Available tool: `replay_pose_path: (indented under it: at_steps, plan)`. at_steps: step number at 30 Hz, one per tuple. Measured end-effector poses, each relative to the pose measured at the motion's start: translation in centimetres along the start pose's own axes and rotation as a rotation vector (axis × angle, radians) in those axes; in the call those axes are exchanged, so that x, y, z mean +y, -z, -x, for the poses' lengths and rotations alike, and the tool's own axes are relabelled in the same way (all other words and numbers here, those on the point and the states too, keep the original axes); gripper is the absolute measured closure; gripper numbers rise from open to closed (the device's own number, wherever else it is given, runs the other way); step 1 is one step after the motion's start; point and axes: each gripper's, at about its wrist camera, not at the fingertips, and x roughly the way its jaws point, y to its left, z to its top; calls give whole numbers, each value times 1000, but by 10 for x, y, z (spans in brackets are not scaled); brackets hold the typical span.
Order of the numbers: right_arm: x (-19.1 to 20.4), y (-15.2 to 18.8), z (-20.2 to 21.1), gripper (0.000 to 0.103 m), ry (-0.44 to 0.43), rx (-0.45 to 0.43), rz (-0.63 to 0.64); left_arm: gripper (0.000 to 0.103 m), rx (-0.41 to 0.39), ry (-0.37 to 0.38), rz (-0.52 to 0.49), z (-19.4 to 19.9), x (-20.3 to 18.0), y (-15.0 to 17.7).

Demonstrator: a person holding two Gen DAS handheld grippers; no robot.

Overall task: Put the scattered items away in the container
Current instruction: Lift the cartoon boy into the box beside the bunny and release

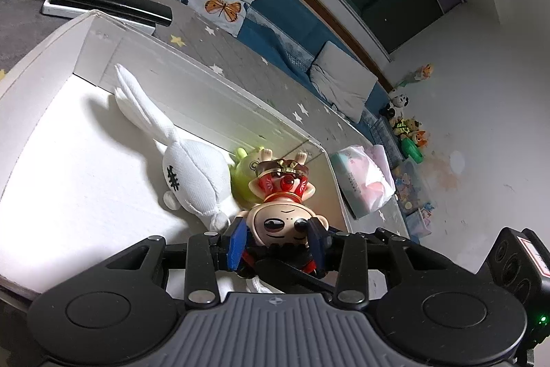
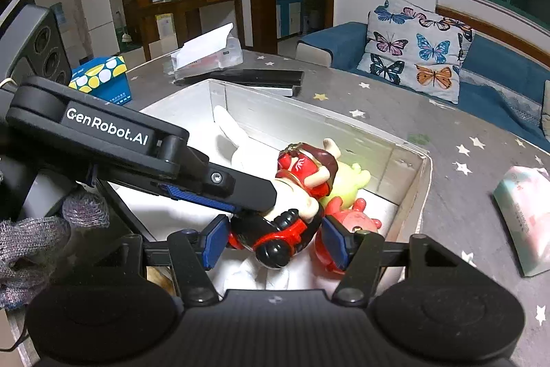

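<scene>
Two tools meet over the white box [image 2: 409,174], both at one figurine [image 1: 285,212]. The left tool [image 1: 276,243] has its blue pads on either side of the figurine's pale head; whether the pads press on it I cannot tell from either view. The right tool [image 2: 275,241] has its jaws partly apart around the figurine's black-and-red base, pads just beside it, with contact on the near pad uncertain. The figurine lies tilted inside the box, near the box's right-hand corner as seen from the right wrist.

Inside the box, beside the figurine: a white plush toy [image 1: 185,167] stretched along the far wall, a yellow-green toy [image 2: 347,184] touching the figurine, and a red toy [image 2: 354,219] under the right tool's far finger.

A gloved hand [image 2: 31,250] shows at the near left of the box.

The box stands on the grey starred table [image 2: 395,98]. Behind the box lies a black flat case [image 2: 254,78]; to its right, well apart, a tissue pack [image 2: 526,212].
</scene>
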Motion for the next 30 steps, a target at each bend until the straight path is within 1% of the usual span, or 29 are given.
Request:
replay_pose_path:
  at_steps: [7, 12, 22, 26, 30]
  plan:
    - [-1, 5, 7, 42, 14, -1, -3, 63, 9, -9, -7, -3, -3, 2]
    - [-1, 8, 15, 42, 20, -19, -10, 63, 5, -19, -14, -1, -4, 3]
    - [8, 13, 36, 42, 31, -59, -2, 63, -19, -25, -24, 13, -8, 8]
    - [12, 14, 48, 42, 44, -83, 6, 63, -32, -19, -20, 22, -9, 10]
    - [17, 15, 62, 42, 39, -112, 3, 63, -51, -15, -20, 35, -10, 15]
